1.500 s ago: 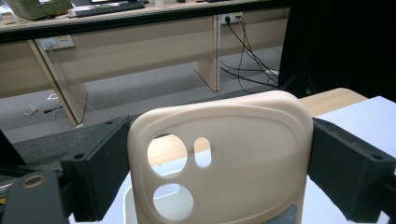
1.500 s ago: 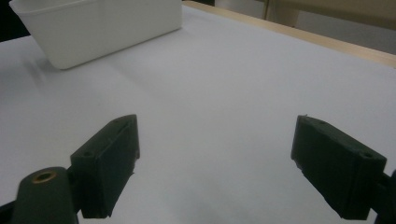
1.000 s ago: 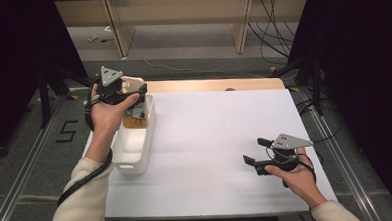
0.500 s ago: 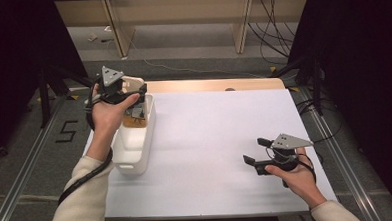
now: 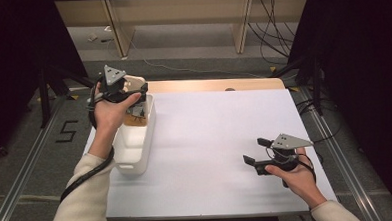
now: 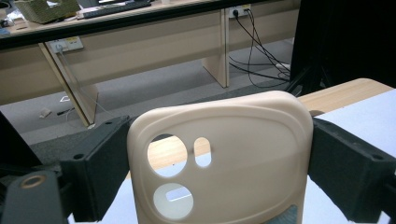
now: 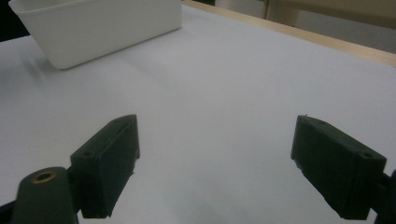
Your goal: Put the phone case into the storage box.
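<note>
Fingers of your left gripper (image 6: pixel 219 186) are clamped on the beige phone case (image 6: pixel 219 158), held over the far end of the white bin (image 5: pixel 133 143) — lifted, not yet set down; your right gripper (image 7: pixel 229 168), well right of the bin, waits spread wide, empty.

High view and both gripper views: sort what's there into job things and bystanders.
Job in hand:
- beige phone case, clamped between the left gripper jaws
- white bin below it

Lying about:
- right gripper, open and empty over the white table
- cables on the floor
- wooden desks behind
</note>
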Demonstrator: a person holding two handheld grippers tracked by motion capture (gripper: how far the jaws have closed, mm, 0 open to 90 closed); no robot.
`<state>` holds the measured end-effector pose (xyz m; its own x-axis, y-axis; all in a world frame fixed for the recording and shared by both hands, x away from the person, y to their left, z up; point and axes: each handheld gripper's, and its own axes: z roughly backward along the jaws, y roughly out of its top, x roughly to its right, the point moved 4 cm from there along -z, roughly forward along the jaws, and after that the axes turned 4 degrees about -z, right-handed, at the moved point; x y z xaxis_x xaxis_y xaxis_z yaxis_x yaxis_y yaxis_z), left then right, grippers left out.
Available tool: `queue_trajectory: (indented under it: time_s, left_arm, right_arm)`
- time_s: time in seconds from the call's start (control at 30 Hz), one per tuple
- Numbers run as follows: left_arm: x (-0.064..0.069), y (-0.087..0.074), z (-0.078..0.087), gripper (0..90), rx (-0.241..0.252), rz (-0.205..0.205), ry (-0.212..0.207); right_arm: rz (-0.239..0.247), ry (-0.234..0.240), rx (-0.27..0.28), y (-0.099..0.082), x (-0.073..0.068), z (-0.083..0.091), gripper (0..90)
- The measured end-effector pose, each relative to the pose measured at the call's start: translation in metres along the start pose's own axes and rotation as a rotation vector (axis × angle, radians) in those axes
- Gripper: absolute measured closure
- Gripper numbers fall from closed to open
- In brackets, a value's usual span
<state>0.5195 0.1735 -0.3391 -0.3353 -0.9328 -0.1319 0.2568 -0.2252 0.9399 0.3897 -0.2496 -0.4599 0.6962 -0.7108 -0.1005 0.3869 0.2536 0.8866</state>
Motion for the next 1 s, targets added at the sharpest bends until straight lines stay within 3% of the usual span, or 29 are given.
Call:
queue_trajectory:
  time_s: [1.0]
  left_arm:
    - [-0.006, -0.0002, -0.0104, 11.0, -0.006, -0.002, 0.011]
  right_arm:
    - [0.002, 0.001, 0.003, 0.0001, -0.0004, -0.0001, 16.1]
